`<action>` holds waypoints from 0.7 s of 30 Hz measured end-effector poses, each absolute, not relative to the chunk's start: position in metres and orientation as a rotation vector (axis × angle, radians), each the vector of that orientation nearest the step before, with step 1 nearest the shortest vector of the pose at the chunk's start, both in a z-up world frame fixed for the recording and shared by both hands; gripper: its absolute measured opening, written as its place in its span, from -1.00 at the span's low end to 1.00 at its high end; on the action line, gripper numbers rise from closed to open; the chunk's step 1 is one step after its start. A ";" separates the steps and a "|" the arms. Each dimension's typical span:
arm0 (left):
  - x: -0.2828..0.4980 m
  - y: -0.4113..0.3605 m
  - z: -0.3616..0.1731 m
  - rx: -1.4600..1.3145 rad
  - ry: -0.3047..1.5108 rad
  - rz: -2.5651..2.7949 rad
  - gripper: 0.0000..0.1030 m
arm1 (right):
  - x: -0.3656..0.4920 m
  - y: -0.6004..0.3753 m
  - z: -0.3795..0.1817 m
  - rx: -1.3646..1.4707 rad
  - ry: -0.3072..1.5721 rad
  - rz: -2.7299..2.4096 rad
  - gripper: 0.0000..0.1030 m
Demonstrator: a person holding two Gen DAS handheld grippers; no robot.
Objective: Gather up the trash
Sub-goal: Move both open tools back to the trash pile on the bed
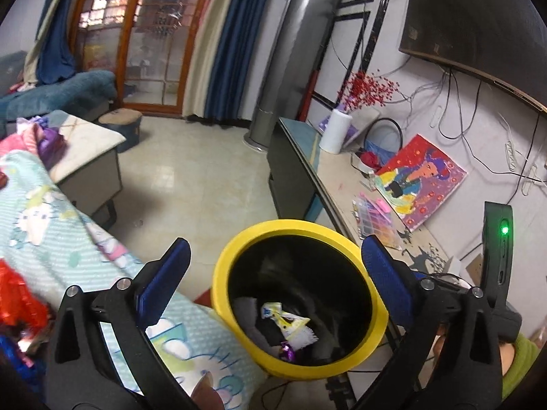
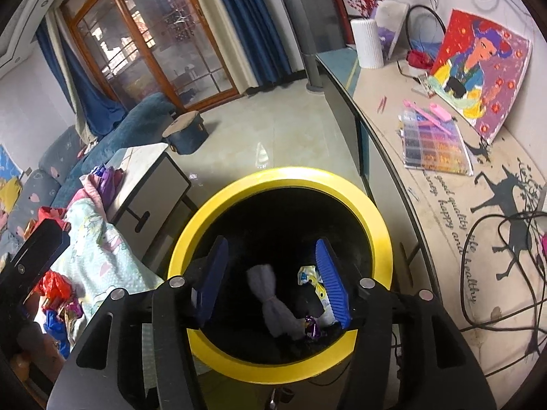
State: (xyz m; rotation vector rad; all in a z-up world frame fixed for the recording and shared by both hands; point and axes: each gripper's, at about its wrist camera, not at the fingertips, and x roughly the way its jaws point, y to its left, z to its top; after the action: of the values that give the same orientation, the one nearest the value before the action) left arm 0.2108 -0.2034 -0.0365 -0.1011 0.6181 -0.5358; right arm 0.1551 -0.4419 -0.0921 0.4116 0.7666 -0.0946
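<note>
A round bin [image 2: 280,184] with a smooth, thick yellow plastic rim and a glossy black liner stands on the floor between a long table [image 2: 393,157] and a bed. At its bottom lie a crinkled yellow-and-white wrapper [image 1: 285,321], a shiny purple foil twist [image 2: 312,329] and a soft grey bundle pinched at the middle [image 2: 270,299]. The right gripper [image 2: 271,276] hangs over the bin's mouth, its ribbed blue jaws about half apart with nothing between them. The left gripper [image 1: 277,273] has its flat blue jaws spread wide on either side of the rim, empty. A dimpled pale-green cartoon-print quilt [image 1: 58,225] lies rumpled on the bed, touching the bin's side. On the table rest a clear sectioned bead box [image 2: 434,143] and a bright painted canvas [image 2: 478,68].
</note>
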 end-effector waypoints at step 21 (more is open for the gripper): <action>0.168 -0.114 -0.003 -0.157 0.488 -0.331 0.79 | 0.130 -0.355 -0.041 0.242 0.640 0.091 0.21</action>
State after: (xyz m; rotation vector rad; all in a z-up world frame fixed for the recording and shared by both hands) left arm 0.1680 -0.1142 -0.0034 -0.1571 0.4882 -0.3309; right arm 0.1303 -0.3550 -0.0408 0.2417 0.6402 0.0907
